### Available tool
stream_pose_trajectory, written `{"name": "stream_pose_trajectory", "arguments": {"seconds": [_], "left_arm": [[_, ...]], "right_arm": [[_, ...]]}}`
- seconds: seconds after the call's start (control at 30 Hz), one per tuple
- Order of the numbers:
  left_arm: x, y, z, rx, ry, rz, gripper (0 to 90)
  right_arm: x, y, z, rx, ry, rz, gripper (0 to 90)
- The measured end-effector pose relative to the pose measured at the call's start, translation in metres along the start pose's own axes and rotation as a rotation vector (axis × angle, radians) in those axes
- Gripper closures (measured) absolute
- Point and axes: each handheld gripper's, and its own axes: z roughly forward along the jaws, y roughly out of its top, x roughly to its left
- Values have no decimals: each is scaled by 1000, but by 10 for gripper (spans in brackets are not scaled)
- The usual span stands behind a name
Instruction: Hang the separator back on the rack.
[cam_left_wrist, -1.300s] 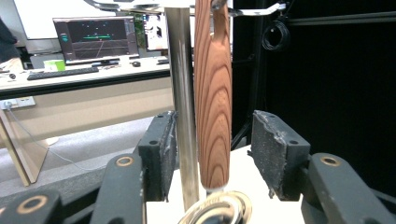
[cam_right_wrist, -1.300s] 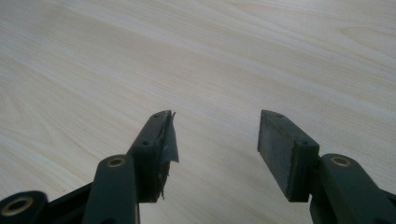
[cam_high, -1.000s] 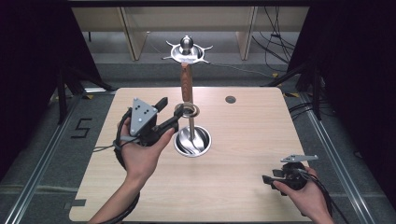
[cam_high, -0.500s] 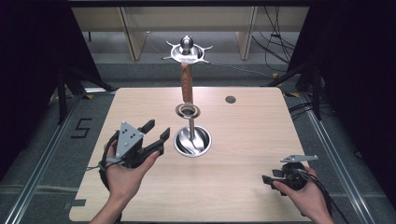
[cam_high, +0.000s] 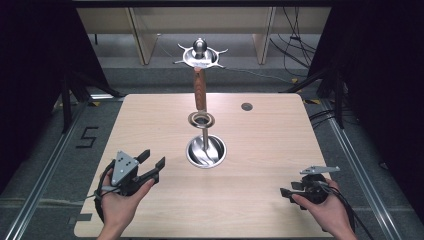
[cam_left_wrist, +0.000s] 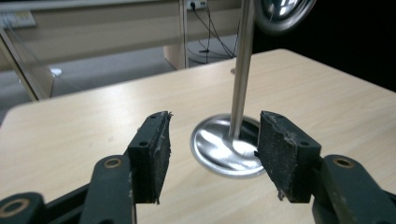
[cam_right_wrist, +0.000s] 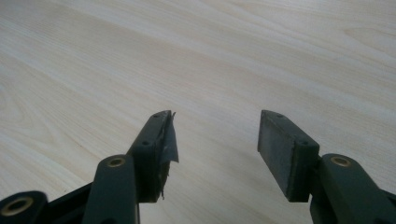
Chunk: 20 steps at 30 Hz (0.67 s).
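Lower left of the high view: the left tool sits in a hand just above the near part of the counter, jaws apart with nothing between them. They have just been opening. In the left gripper view the two pads frame the steel base dish of the stand, which lies near but clear of them.

Lower right of the high view: the right tool rests low at the counter's near right corner, held in a hand, jaws apart and empty. The right gripper view shows its pads over bare wood grain; the black lining of the left pad is torn and curls at its tip.

Centre of the high view: the stand is upright near the middle of the counter. Its round dish foot carries a thin metal rod, a loose metal ring circles the rod above the dish, then comes a brown wooden grip, and the top ends in a steel disc with a ball knob.

The counter is pale wood laminate with rounded corners, with a small dark round mark at upper right.

Beyond: grey floor, a "5" marking at left, light wooden shelf units, loose cables at upper right, black surrounds either side.
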Motion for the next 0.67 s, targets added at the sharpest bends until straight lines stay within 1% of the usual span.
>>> {"name": "stream_pose_trajectory", "arguments": {"seconds": [0.03, 0.07, 0.1, 0.13, 0.2, 0.23, 0.3, 0.33, 0.37, 0.4, 0.47, 0.5, 0.6, 0.67], "left_arm": [[1, -4, 1, 10, 2, -5, 433], [3, -8, 2, 18, 4, -10, 433], [4, -11, 2, 22, 5, -9, 433], [4, -15, 4, 34, 7, -3, 433], [6, -23, 8, 45, 7, 15, 433], [7, -26, 10, 68, 11, 23, 434], [9, -31, 13, 96, 0, 11, 433], [10, -33, 15, 111, 0, 13, 432], [11, -34, 16, 112, -6, 11, 430], [11, -35, 17, 126, -16, 9, 428], [10, -35, 19, 129, -17, -3, 420], [11, -34, 19, 133, -20, 7, 416], [10, -35, 19, 138, -30, -7, 404], [11, -35, 19, 140, -32, -14, 399]], "right_arm": [[0, 0, 0, 2, 1, -3, 459], [2, 0, -1, 15, 4, 12, 459], [2, 0, -1, 18, 5, 14, 457], [3, 0, -1, 23, 2, 29, 453], [2, 0, -1, 25, -2, 19, 450], [2, 0, -1, 23, 3, 20, 449], [2, 0, -1, 20, 0, 15, 449], [2, 0, -2, 24, -14, 19, 449], [2, 0, -2, 22, -13, 21, 449], [-1, 0, -1, -16, -4, -24, 449], [-2, 1, -2, -26, -6, -31, 449], [-2, 1, -2, -26, -17, -34, 449], [-2, 1, -2, -33, -6, -34, 449], [-2, 1, -2, -34, -9, -31, 449]]}}
